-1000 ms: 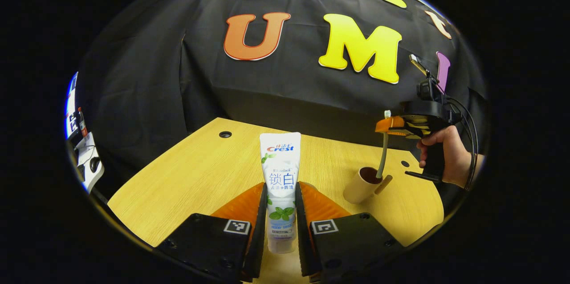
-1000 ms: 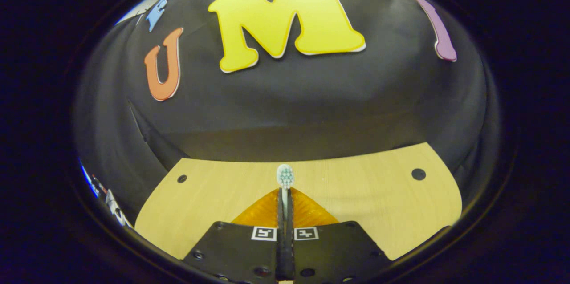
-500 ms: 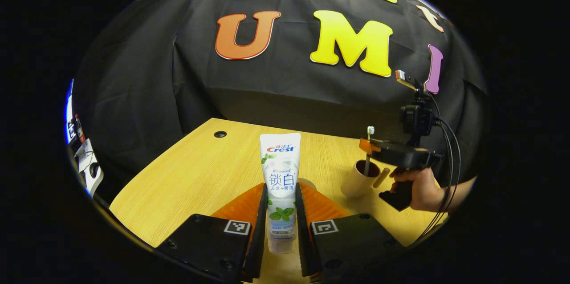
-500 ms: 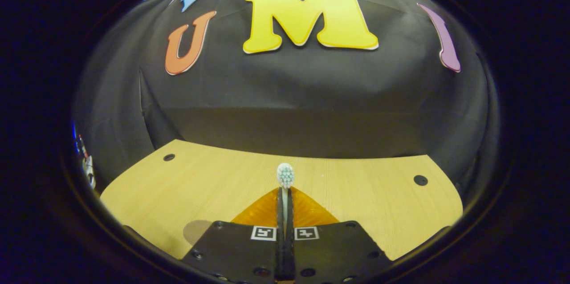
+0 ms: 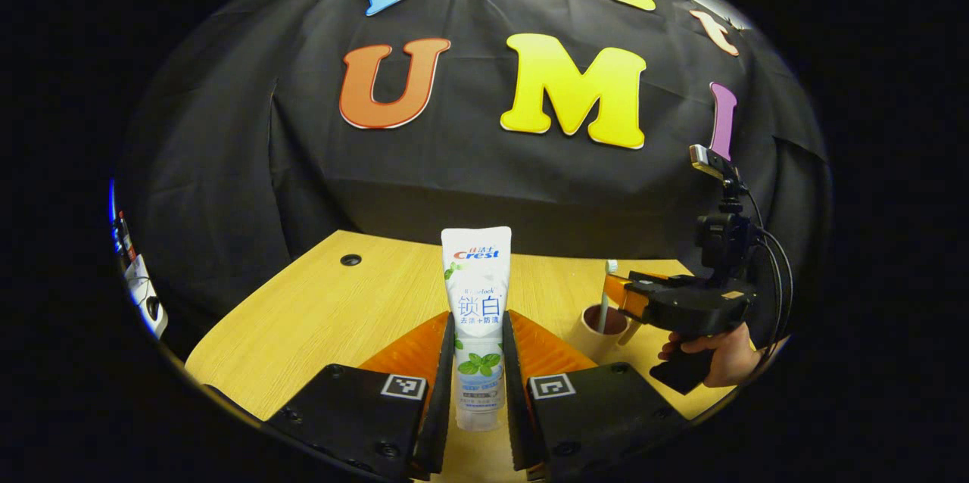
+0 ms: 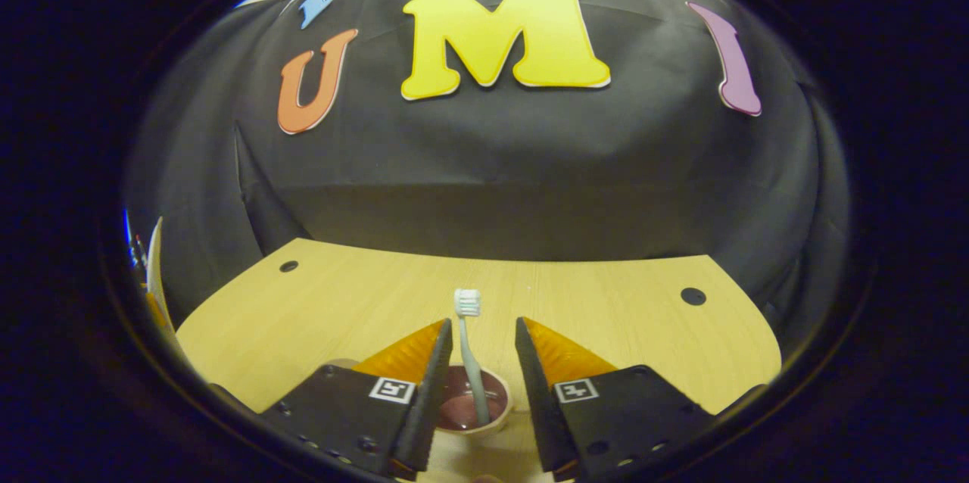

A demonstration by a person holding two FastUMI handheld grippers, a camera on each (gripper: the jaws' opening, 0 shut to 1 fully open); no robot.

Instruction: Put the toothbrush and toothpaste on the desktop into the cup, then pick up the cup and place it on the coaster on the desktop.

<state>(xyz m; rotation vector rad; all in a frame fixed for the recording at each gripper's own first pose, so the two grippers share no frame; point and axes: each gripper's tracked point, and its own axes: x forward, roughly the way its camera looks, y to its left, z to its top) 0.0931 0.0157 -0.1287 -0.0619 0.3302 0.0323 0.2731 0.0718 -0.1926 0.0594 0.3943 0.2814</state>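
In the left gripper view my left gripper [image 5: 478,331] is shut on a white toothpaste tube [image 5: 477,294], held upright above the wooden desktop [image 5: 333,309]. To its right stands the beige cup [image 5: 594,331] with the toothbrush [image 5: 606,297] standing in it. My right gripper [image 5: 624,290], held by a hand [image 5: 719,362], hangs just over the cup. In the right gripper view my right gripper [image 6: 483,328] is open, and the toothbrush [image 6: 469,354] stands free between its fingers with its lower end inside the cup [image 6: 469,411]. A round coaster edge [image 5: 526,310] peeks out behind the left fingers.
The desktop [image 6: 606,316] has small round holes near its far corners [image 6: 692,296] [image 6: 288,266]. Black cloth walls the booth behind the desk. Some equipment [image 5: 140,286] sits at the far left beyond the desk edge.
My right gripper has opened and let go of the toothbrush, which now stands in the cup. It has also sunk lower over the cup. My left gripper still holds the toothpaste.
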